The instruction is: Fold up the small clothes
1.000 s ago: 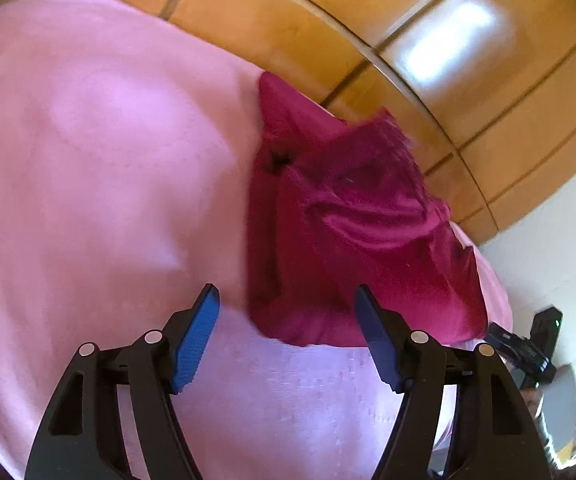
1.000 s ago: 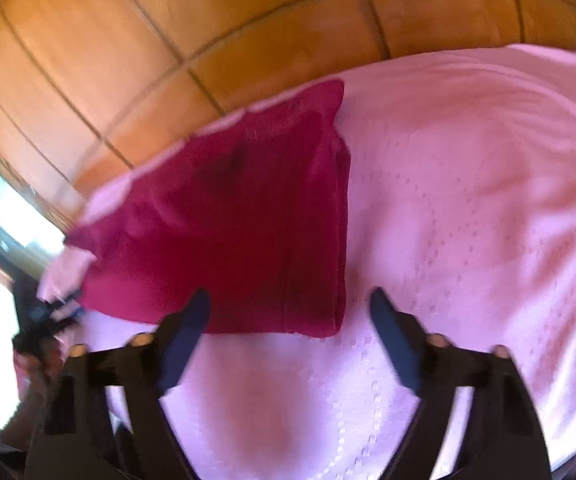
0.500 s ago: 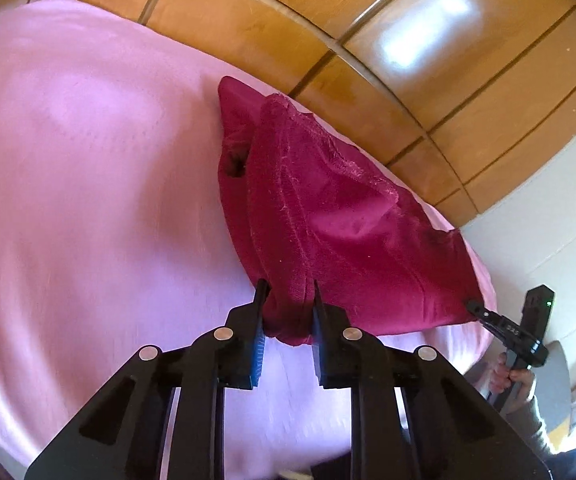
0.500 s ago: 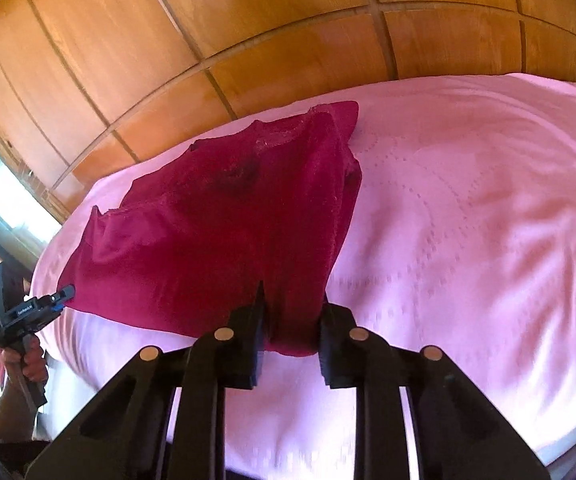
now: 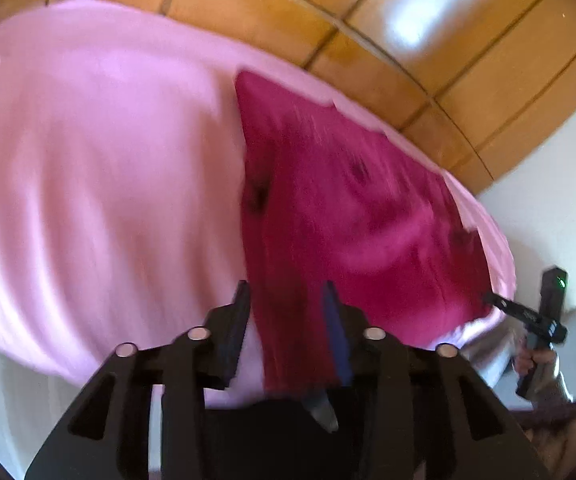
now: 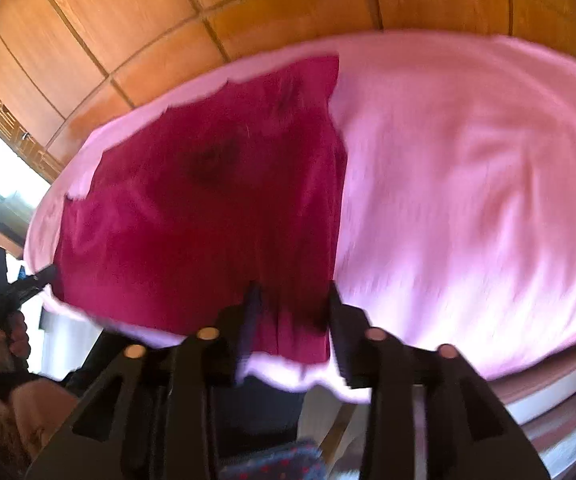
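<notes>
Garment hem lies between both loosened jaws.

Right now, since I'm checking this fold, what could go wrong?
1. Both jaws have just been opening; the left hand-held gripper and right hand-held gripper may drop the red garment unevenly.
2. Its near edge overhangs the pink bedspread and could slide off.

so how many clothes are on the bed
1. A dark red garment lies spread on the pink bedspread, its near edge hanging off the bed between each gripper's fingers. Layers folded under it may be hidden.
</notes>
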`<state>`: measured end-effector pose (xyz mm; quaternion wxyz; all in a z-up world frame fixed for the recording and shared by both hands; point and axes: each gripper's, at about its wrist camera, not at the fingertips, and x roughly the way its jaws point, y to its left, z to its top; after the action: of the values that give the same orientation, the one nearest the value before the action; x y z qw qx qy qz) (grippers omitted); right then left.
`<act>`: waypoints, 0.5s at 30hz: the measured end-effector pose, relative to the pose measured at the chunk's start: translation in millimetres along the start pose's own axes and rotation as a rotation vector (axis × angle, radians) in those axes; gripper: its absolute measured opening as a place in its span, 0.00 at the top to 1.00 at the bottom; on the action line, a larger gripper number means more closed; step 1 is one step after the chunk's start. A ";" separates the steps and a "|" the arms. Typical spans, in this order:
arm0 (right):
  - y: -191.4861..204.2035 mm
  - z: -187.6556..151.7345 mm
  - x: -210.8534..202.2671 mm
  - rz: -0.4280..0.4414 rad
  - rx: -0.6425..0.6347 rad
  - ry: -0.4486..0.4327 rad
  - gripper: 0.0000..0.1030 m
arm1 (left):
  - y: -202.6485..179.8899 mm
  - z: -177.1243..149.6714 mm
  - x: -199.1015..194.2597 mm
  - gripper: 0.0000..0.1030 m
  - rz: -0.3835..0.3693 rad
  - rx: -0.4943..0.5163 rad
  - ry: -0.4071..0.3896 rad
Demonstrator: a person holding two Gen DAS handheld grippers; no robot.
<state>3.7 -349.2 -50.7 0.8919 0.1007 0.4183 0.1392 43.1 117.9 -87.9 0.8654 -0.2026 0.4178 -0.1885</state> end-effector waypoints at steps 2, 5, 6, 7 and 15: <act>1.2 12.0 -1.9 -0.022 -0.015 -0.043 0.51 | 1.9 20.8 5.5 0.65 -0.002 0.009 -0.029; -2.8 33.5 5.4 -0.037 -0.031 -0.080 0.43 | -3.4 47.0 29.7 0.54 -0.005 0.039 -0.016; -3.1 41.9 10.7 -0.045 -0.041 -0.087 0.41 | -3.7 51.6 35.1 0.53 -0.007 0.044 -0.010; -5.3 45.0 12.5 -0.052 -0.046 -0.092 0.40 | -4.6 56.5 40.3 0.53 -0.016 0.050 0.000; -0.6 64.0 37.2 -0.097 -0.112 -0.062 0.90 | -18.1 62.3 43.2 0.91 -0.002 0.127 -0.027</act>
<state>76.1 -341.5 -37.2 0.9143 0.0346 0.3866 0.1155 115.0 93.2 -71.2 0.8820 -0.1500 0.3928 -0.2127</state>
